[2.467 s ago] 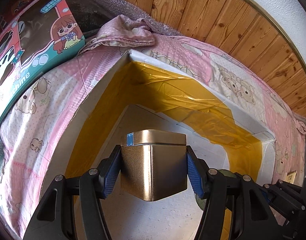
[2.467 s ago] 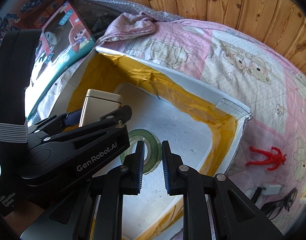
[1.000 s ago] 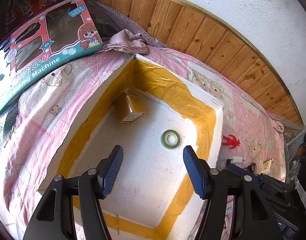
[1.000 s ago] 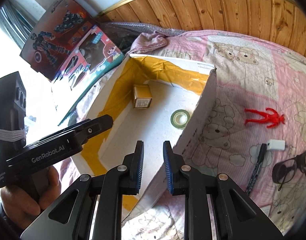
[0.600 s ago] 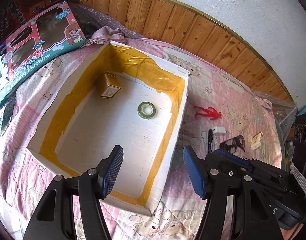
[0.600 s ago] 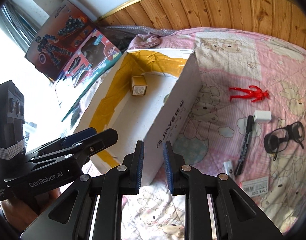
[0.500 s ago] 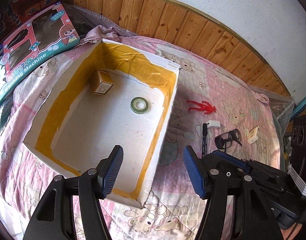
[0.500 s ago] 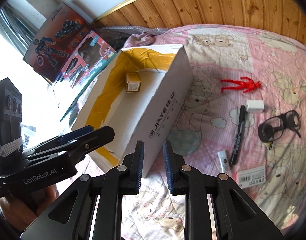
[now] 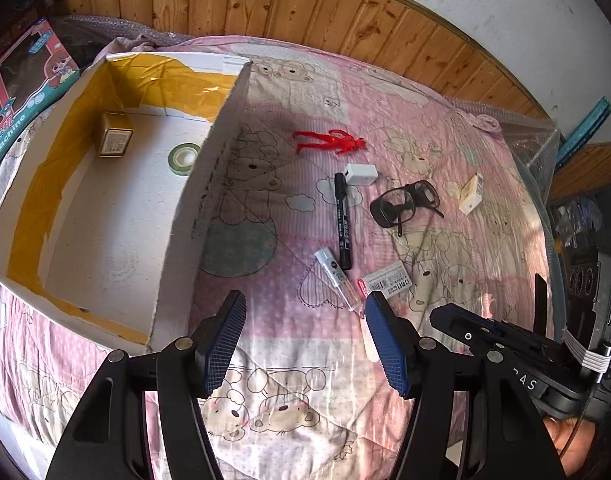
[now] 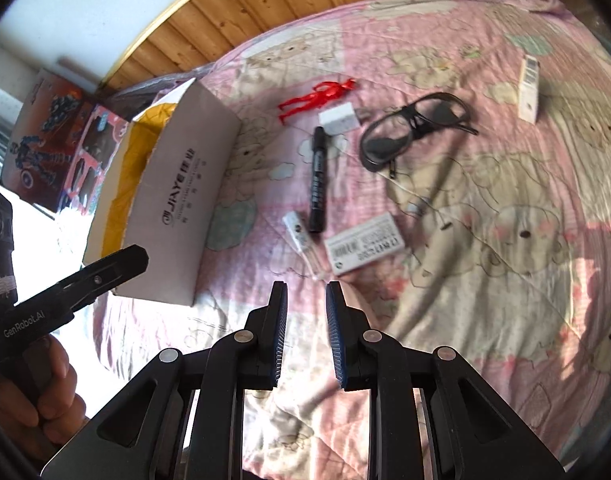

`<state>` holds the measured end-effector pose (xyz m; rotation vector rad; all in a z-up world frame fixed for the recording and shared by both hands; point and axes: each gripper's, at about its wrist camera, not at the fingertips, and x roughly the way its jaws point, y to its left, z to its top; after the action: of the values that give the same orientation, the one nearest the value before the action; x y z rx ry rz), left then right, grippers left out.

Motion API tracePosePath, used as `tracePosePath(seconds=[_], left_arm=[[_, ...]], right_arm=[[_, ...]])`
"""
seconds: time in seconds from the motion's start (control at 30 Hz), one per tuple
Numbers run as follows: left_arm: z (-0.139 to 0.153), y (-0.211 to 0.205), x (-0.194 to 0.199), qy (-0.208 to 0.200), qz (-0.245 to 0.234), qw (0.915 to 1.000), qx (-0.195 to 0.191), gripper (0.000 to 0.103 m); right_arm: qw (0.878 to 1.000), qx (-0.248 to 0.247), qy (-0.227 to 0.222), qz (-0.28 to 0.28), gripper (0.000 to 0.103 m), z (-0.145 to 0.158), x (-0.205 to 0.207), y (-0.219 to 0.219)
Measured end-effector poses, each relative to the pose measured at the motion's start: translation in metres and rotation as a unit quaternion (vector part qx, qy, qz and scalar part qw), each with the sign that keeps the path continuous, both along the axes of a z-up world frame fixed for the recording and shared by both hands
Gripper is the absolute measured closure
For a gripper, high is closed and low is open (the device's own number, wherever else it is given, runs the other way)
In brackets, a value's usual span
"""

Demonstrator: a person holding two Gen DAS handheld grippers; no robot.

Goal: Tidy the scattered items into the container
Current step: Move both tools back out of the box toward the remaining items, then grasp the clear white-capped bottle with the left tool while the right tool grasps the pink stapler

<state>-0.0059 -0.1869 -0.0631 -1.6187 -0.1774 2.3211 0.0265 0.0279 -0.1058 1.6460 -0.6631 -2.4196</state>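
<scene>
The white cardboard box (image 9: 209,184) lined with yellow tape lies at the left on the pink quilt. Inside it are a gold tin (image 9: 115,134) and a green tape roll (image 9: 183,156). Right of the box lie a red figure (image 9: 329,142), a white charger (image 9: 361,173), a black marker (image 9: 342,220), dark glasses (image 9: 403,202), a clear tube (image 9: 335,276) and a labelled white pack (image 9: 387,282). My left gripper (image 9: 305,320) hangs open and empty just short of the tube. My right gripper (image 10: 305,300) has a narrow gap, holds nothing, and hovers near the tube (image 10: 301,240) and pack (image 10: 363,248).
A small barcoded carton (image 9: 471,194) lies at the far right of the quilt. Toy boxes (image 9: 21,96) lean at the left beside the cardboard box. A wood-panelled wall (image 9: 345,16) runs behind the bed. A hand (image 10: 45,392) holds the left gripper's handle.
The left gripper let go of the gold tin inside the box and pulled back. Both grippers then swung right, from over the box to above the scattered items.
</scene>
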Motion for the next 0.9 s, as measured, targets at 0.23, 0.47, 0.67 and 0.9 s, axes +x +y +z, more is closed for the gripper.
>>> tracePosePath(seconds=[0.23,0.47,0.67,0.9], left_arm=[[-0.030,0.039,-0.005,-0.023,-0.034,0.9991,-0.009,0.040],[-0.072,0.061,-0.019,-0.063,-0.032,0.9974,-0.016,0.040],[-0.099,0.068,-0.035,-0.075,-0.019,0.9963,-0.039,0.040],[-0.111,0.055,-0.044,-0.087,0.002,0.9953,-0.044,0.040]], right_arm=[[0.999,-0.003,-0.023,-0.034,0.080,-0.021,0.016,0.024],[0.999,0.017,-0.029,0.021,0.071,-0.042,0.010,0.002],[0.998,0.017,-0.035,0.045,0.070,-0.074,-0.003,-0.004],[0.996,-0.021,-0.010,0.083,0.071,-0.075,-0.008,-0.021]])
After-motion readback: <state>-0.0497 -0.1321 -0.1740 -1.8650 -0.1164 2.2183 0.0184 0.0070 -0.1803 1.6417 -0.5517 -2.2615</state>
